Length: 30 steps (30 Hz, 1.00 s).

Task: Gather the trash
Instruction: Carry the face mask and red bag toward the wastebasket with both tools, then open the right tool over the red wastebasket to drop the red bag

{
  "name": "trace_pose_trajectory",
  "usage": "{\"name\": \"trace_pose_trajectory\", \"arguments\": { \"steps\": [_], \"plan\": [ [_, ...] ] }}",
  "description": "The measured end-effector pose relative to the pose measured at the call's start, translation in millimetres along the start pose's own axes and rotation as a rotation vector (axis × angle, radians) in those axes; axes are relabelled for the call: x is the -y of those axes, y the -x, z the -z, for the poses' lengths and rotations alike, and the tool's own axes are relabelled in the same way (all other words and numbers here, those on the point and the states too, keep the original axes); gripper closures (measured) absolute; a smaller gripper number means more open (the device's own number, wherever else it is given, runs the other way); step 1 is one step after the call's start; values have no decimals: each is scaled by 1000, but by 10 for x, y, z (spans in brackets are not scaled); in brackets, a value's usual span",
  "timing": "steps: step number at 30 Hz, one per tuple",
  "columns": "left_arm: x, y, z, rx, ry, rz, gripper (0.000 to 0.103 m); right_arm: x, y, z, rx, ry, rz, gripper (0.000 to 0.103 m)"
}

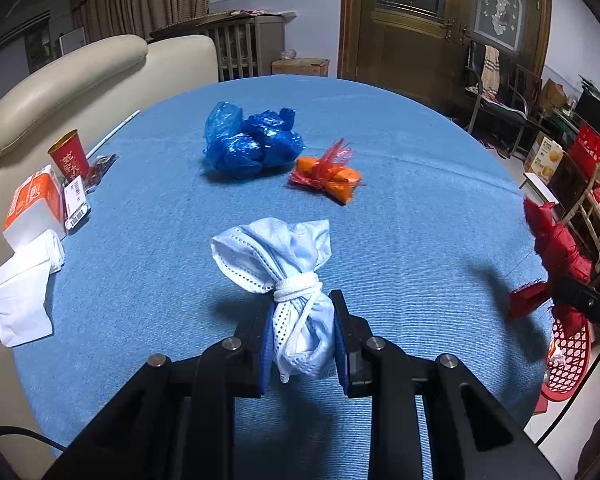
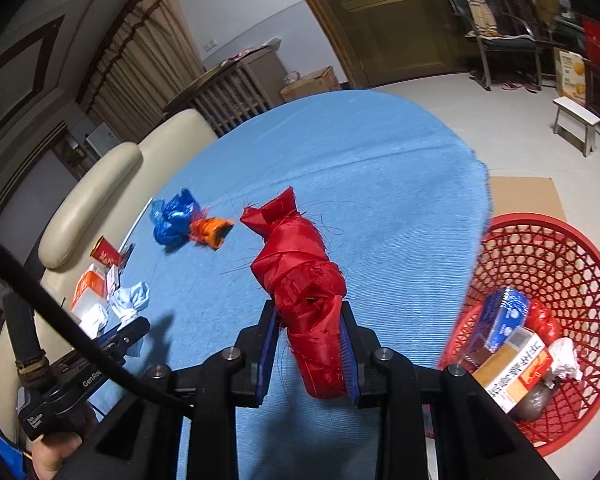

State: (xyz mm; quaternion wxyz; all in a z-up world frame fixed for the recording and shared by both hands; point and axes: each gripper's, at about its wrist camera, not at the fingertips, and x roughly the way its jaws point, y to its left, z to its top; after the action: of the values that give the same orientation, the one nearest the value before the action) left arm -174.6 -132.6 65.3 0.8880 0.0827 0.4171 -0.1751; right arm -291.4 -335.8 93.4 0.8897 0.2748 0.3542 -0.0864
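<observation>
while left claw (image 1: 302, 334) grips mask bundle (image 1: 280, 264), right claw (image 2: 310, 344) clamps red cloth (image 2: 300, 272)

The left gripper (image 1: 302, 334) clamped a tied white mask bundle (image 1: 288, 276) above the blue tablecloth (image 1: 400, 216), with blue bags (image 1: 248, 142) farther off.

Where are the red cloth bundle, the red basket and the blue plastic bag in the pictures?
red cloth bundle (image 2: 304, 284): right wrist view, on its knotted middle.
red basket (image 2: 572, 264): right wrist view, on its bare lattice wall.
blue plastic bag (image 1: 248, 144): left wrist view, on the middle of the crumpled plastic.
</observation>
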Motion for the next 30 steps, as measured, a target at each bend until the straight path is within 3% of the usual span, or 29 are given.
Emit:
{"name": "trace_pose_trajectory", "arguments": {
  "steps": [16,30],
  "plan": [
    [347,12,-61,6,-68,55,76,582,372,-45,74,-98,107,73],
    [1110,111,-208,37,-193,154,76,1410,732,-12,141,-240,256,73]
  ]
}}
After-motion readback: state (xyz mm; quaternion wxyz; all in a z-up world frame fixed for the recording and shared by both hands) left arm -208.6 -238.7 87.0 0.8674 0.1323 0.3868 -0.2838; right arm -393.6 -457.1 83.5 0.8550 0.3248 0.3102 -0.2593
